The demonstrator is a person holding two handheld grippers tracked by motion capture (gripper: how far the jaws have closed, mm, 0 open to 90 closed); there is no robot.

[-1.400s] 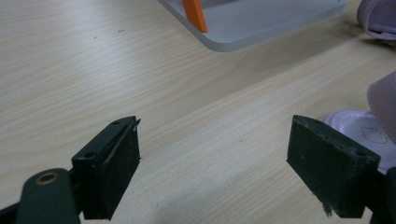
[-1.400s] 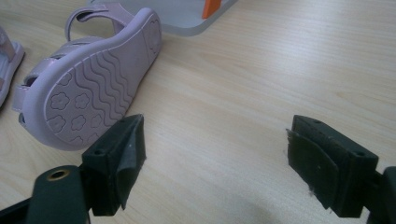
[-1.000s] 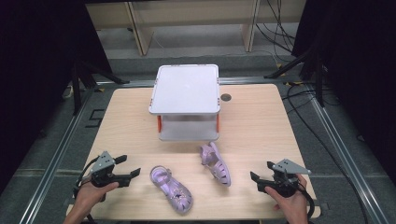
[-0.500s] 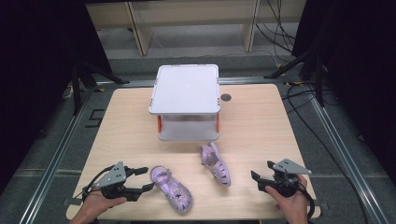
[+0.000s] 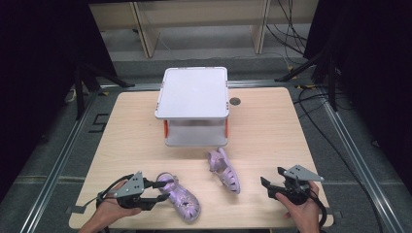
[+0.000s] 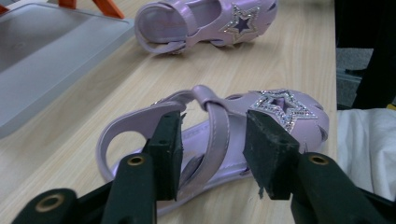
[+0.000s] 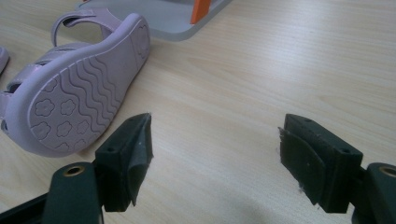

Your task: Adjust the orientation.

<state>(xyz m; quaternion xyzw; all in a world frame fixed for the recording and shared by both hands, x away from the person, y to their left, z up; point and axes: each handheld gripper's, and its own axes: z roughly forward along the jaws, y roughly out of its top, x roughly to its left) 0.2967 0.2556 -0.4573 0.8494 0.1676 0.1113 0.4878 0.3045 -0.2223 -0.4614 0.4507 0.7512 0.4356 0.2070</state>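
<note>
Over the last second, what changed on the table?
The left gripper moved right, up to the near sandal; its open jaws now straddle the ankle strap, not yet shut on it. The right gripper, the far sandal and the lidded box stayed put.

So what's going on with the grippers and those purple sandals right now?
Left gripper open, straddling near sandal strap. Right gripper open, empty. Far sandal on its side. Nothing blocking.

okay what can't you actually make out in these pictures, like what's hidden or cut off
- Inside of the white box: high view, its closed lid covers it.
- Near sandal toe: left gripper view, partly behind a white cloth; the left claw fingers hide its strap base.
- Tipped sandal upper: right gripper view shows mostly its sole; frame edge cuts its toe.
- Right claw contact: open, touching nothing visible.
</note>
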